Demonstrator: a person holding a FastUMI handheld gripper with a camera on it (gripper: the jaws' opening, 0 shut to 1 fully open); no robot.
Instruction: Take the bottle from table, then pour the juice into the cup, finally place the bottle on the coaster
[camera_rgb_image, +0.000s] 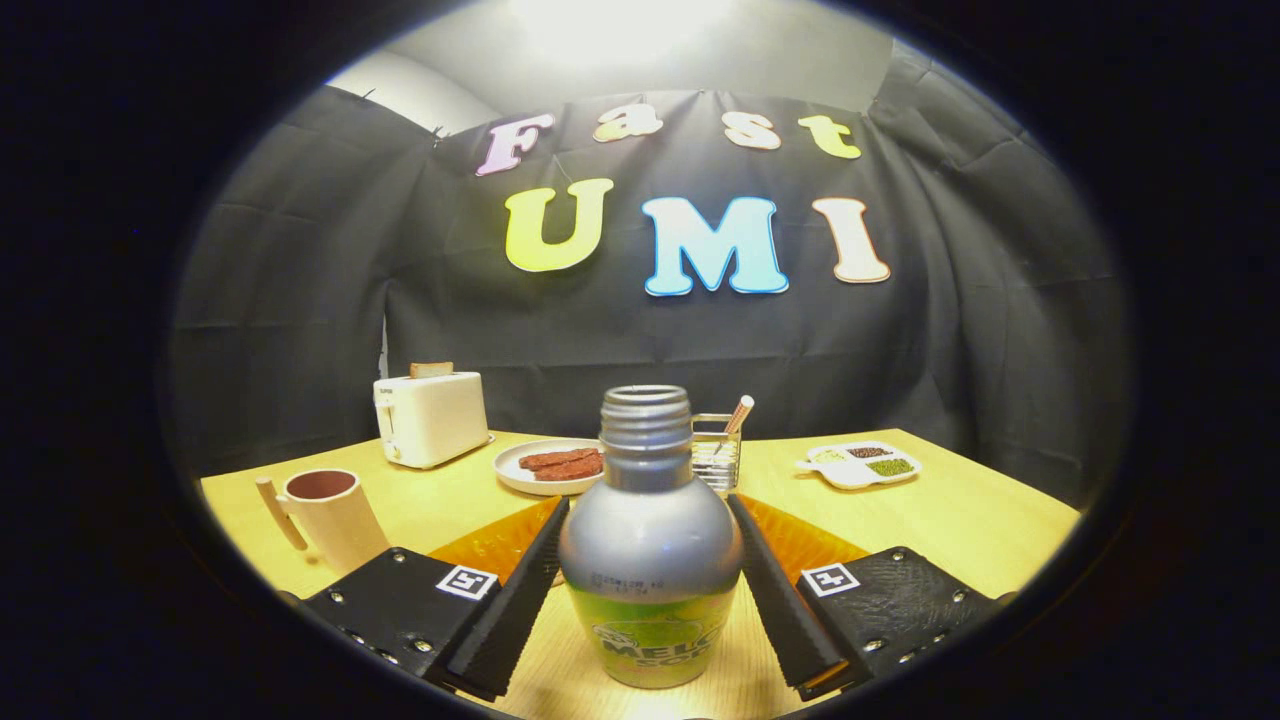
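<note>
Gripper (648, 590) clenched on the bottle (650, 540), both fingers pressed flat against its rounded shoulders, one on each side. Bottle upright between the fingers, uncapped, threaded neck open at the top, silver upper body, green label band below; base near the bench (960, 520), contact with the wood not clear to tell. Orange coaster (800, 540) lying flat on the bench just behind the bottle, partly hidden by bottle and fingers, its corners showing on both sides. Cup (330, 515) standing upright to the left of the left finger, beige with a dark inside and a wooden handle sticking out on its left, close to the bench's left edge, apart from the gripper. Open wood between the cup and the coaster. Farther back on the left, a white toaster (430, 417) with a slice of bread in its slot, near the back edge. Beside it, a white plate (548, 466) with reddish strips of food, just left of the bottle neck. Behind the neck, a clear holder (718, 455) with a stick leaning in it. On the right, well apart, a white divided dish (860, 465) with small portions of grains. Bare bench between that dish and the right finger, and along the right edge.
</note>
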